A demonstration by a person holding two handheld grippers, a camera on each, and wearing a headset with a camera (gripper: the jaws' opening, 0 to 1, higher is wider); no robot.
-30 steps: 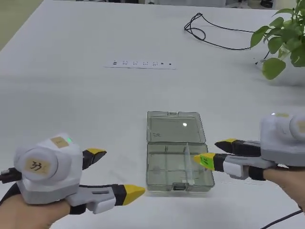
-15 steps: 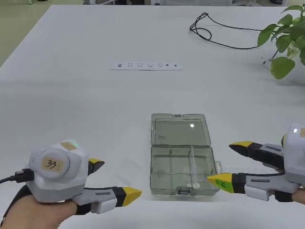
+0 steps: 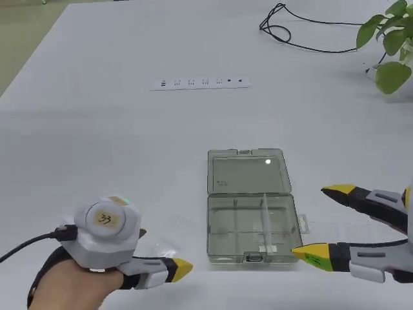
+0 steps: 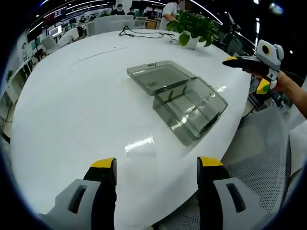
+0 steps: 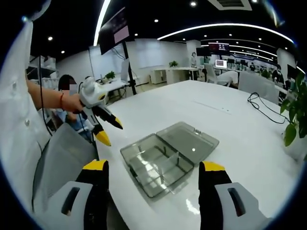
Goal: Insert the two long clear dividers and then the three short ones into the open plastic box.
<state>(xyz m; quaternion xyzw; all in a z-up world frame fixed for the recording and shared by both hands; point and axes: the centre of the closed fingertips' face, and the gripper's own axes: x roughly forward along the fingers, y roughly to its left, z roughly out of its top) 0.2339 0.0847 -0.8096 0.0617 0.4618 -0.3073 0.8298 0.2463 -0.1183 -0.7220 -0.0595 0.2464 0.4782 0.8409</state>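
Status: open plastic box (image 3: 209, 229) is sitting near the front edge of the worktop (image 3: 97, 142), between the 2 grippers, with its lid (image 3: 248, 171) lying flat behind the base. At least 1 long clear divider (image 3: 264, 219) is standing in the base, running front to back, right of centre. Fainter lines are showing left of it, possibly a 2nd long one or just moulded slots; I can't tell through the clear plastic. I'm not seeing any short ones seated across. Some loose clear pieces (image 3: 324, 229) are lying on the worktop just beside the box's right wall, and other faint clear pieces (image 3: 161, 247) are lying to its left, near the left gripper (image 4: 156, 165). That gripper is hovering low over the worktop, fingers (image 4: 103, 167) spread wide and carrying nothing. The right gripper (image 3: 321, 221) is hanging just right of the box, fingers gaping wide, also empty. I'm reading this as early-to-middle: 1 long in, maybe 2, and all 3 shorts waiting.
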